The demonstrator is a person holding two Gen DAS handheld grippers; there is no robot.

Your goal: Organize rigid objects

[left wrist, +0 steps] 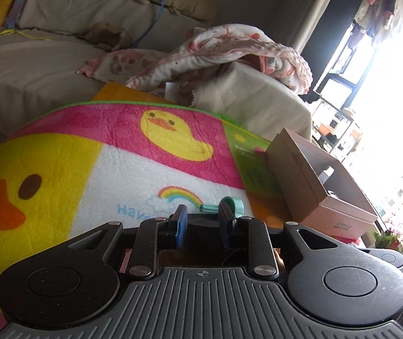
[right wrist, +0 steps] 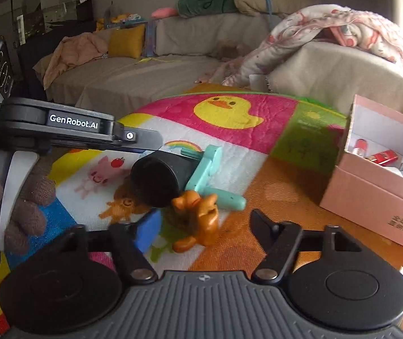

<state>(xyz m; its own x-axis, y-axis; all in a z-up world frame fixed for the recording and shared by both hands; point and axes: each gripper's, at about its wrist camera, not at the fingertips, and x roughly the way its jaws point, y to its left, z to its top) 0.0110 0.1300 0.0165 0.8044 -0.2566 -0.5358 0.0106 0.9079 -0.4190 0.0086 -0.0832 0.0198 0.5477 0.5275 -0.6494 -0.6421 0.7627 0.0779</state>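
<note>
A black cylinder [right wrist: 159, 182] is gripped by my left gripper [left wrist: 202, 226], whose jaws are shut on it; in the left wrist view only its dark top [left wrist: 201, 221] shows between the fingers. A teal plastic tool [right wrist: 209, 169] lies on the duck mat just behind it, its end showing in the left wrist view [left wrist: 231, 204]. An orange toy figure [right wrist: 198, 217] stands between the jaws of my right gripper [right wrist: 204, 226], which is open around it. A pink open box [right wrist: 370, 195] at the right holds several small items.
The colourful duck mat [right wrist: 229, 113] covers the table. A beige sofa [right wrist: 133, 73] with a yellow cushion and a floral blanket [right wrist: 328, 28] stands behind. The box also shows in the left wrist view [left wrist: 308, 180]. A bright window is at the far right.
</note>
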